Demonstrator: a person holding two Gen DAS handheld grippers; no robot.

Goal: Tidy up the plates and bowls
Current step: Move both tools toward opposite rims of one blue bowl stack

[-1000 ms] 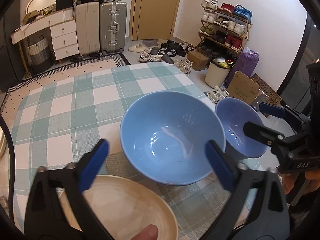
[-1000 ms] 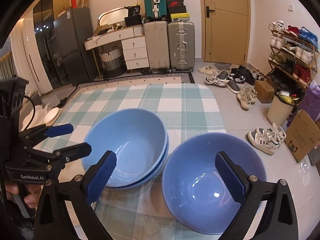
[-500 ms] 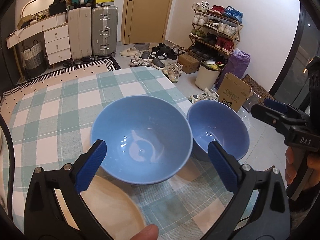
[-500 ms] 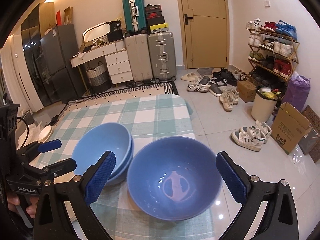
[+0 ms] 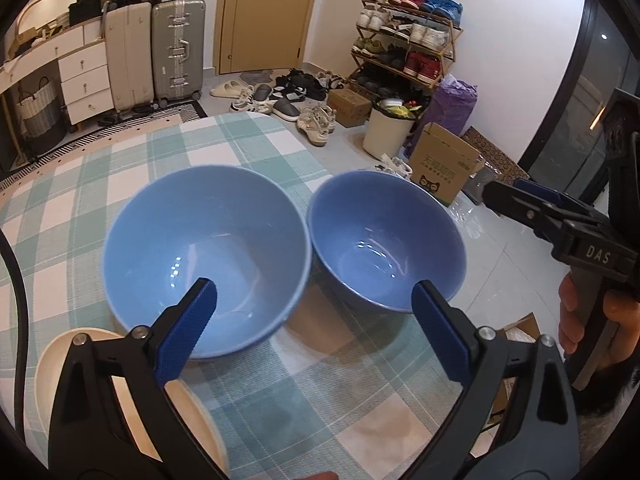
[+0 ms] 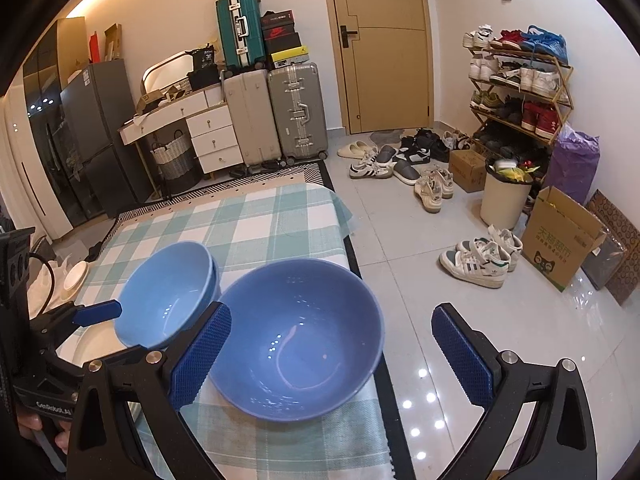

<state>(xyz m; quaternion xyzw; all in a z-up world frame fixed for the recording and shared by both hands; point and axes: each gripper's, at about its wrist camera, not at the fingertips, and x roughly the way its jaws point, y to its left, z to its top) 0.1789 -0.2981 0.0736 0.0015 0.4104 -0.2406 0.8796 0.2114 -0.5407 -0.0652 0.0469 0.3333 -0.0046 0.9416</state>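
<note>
Change since a second ago: both views have swung sideways across the worktop; the left tool's [image 5: 314, 306] jaws have just been closing a little, with nothing between them.
Left tool: jaws spread wide, empty, above the cloth just in front of the bowls.
Right tool: [image 6: 332, 340] jaws spread wide and empty; its left pad overlaps the single blue bowl's [image 6: 296, 340] near rim, contact unclear.
Cream plate: [image 5: 48, 364] nearest, at the left tool's left.
Stacked blue bowls: [image 5: 208, 256] just beside the single bowl, rims almost touching.
Edges: the single bowl sits at the worktop's [image 6: 260, 224] right edge, its rim reaching out over the floor [image 6: 500, 320].
Open room: bare checked cloth beyond the bowls.
Writing: "DAS" on the right tool's body; "GenRobot.AI" on the left's; the floor carton's [image 6: 560, 240] print is unreadable.
</note>
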